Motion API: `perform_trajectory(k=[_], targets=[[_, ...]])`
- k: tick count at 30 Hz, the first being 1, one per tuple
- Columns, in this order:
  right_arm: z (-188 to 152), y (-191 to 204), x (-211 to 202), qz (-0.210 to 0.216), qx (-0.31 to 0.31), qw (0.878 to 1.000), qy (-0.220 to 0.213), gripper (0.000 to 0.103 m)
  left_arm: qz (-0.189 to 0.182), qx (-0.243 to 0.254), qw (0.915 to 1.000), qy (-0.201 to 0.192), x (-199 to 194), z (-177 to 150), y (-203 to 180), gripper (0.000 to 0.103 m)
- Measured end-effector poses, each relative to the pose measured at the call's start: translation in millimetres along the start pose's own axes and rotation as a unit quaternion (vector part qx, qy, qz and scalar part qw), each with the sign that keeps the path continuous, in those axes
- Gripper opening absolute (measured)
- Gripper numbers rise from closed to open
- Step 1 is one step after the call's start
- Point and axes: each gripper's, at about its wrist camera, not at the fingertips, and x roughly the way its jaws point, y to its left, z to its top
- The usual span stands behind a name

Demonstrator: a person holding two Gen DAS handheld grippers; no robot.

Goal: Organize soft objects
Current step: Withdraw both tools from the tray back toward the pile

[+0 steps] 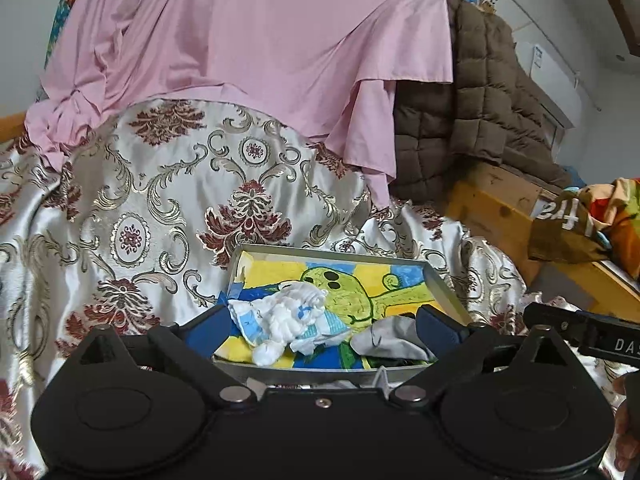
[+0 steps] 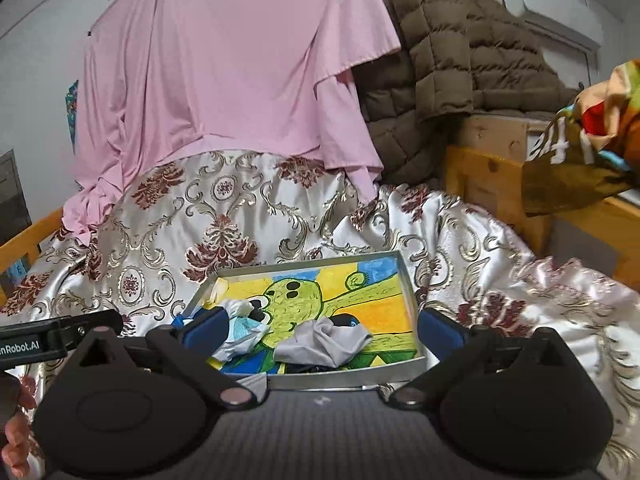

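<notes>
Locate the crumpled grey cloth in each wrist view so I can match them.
Left wrist: grey cloth in the tray's near right corner, beside the right finger.
Right wrist: grey cloth low centre, in the tray.
Shared landmark: the green cartoon figure painted on the tray bottom.

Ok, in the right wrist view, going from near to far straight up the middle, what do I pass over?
Grey cloth in the tray → patterned satin bedspread → pink garment hanging at the back.
</notes>
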Motion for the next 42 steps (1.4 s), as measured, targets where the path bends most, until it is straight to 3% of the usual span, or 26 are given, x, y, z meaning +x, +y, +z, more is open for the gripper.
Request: perform_trajectory(k=[17,29,35,42], targets=[[-47.0,4.8,-116.5,-0.013,-0.021,0.997,-0.072,0.103,-0.01,0.045,0.9971,-0.06,-107.1,-48.8,-24.0,0.102],[-94.0,20.3,-172.2,-0.017,-0.036,0.995,-0.091,0.103,-0.012,0.081,0.993,-0.085,-164.2,-97.6,-34.1,0.102],[-115.2,25.0,-188.0,-0.026,-0.033,0.996,-0.084,0.103,-0.007,0.084,0.9934,-0.079,-181.3,-119.8,-33.0,0.102],[-140.0,22.9,-200.6,-0.033,-0.029,0.997,-0.063,0.103,-0.004,0.078,0.996,-0.043,-191.7,-142.7,-24.2,0.102]])
